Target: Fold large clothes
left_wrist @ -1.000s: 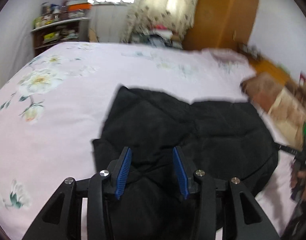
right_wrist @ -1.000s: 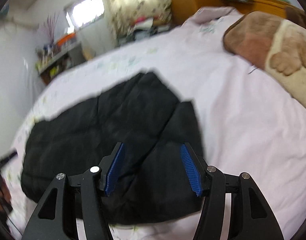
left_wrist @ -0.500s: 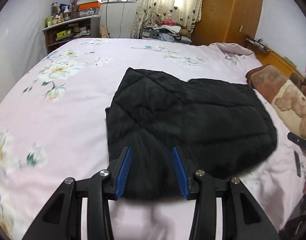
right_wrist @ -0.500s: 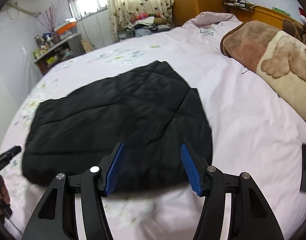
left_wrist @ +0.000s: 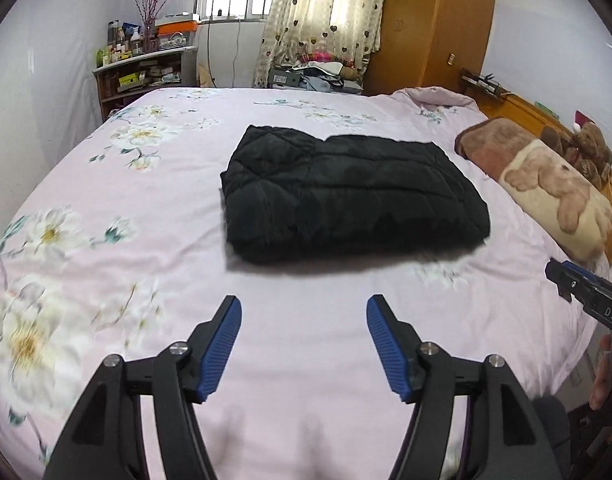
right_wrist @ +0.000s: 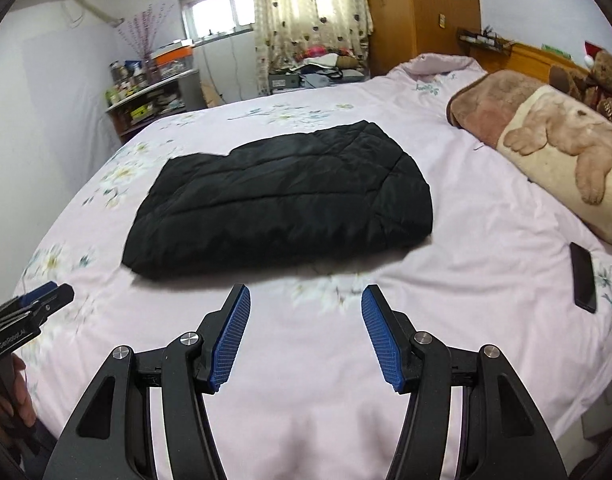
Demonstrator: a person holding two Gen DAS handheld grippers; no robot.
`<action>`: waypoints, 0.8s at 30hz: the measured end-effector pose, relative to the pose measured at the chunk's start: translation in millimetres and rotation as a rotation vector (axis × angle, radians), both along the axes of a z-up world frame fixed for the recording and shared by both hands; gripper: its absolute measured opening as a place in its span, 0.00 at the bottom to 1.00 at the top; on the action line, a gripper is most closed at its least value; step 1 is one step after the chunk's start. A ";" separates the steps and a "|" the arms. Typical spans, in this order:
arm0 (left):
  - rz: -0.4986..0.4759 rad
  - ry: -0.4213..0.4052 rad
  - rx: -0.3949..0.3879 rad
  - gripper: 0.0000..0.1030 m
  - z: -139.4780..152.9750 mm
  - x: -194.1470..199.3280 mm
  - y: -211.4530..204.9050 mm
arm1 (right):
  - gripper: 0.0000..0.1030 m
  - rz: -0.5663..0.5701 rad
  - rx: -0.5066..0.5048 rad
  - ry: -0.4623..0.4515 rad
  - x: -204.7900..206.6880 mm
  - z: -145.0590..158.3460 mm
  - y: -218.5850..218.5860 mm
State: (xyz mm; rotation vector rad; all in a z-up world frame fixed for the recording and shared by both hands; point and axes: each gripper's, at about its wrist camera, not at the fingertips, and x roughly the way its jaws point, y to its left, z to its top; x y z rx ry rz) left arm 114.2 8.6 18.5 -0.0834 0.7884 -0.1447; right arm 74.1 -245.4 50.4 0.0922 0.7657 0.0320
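The black quilted jacket (left_wrist: 348, 196) is lying folded into a compact, roughly rectangular bundle near the middle of the bed (left_wrist: 106, 184), on the pink floral sheet. Nothing is touching it. Both tools are hanging over bare sheet on the near side of the bundle, well apart from it.

The left gripper (left_wrist: 302, 340) is showing its jaws spread wide, with nothing between them. The right gripper (right_wrist: 305, 330) is likewise showing its jaws apart and empty. Each tool is appearing at the edge of the other's view.

Handling assessment: the garment is reading as padded and puffy, soft throughout, with stitched panels and a rounded, thick near edge (right_wrist: 266, 256). It is judged light for its bulk but springy, so stacked layers are likely trying to loft and open when released. The shell looks smooth and faintly shiny, and is probably slippery against the ribbed blue pads.

Recommended hold: the two near corners of the bundle, one per tool, with each bite taking in all layers at the fold rather than the top layer alone. A shallow pinch is risking peeling the fold open.

Also present: a brown bear-print blanket (right_wrist: 546, 128) at the right and a dark phone (right_wrist: 583, 276) on the sheet.
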 end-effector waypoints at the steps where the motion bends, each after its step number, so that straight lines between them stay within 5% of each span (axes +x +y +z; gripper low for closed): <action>1: -0.005 0.009 -0.003 0.66 1.5 -8.7 -0.4 | 0.57 0.006 -0.004 0.005 -6.5 1.3 2.2; 11: -0.008 -0.008 0.005 0.82 19.0 -78.6 -2.6 | 0.57 0.045 -0.057 -0.016 -78.9 18.9 22.8; 24: 0.002 0.010 0.007 0.83 18.5 -103.5 -0.6 | 0.58 0.056 -0.086 -0.044 -112.9 25.8 32.0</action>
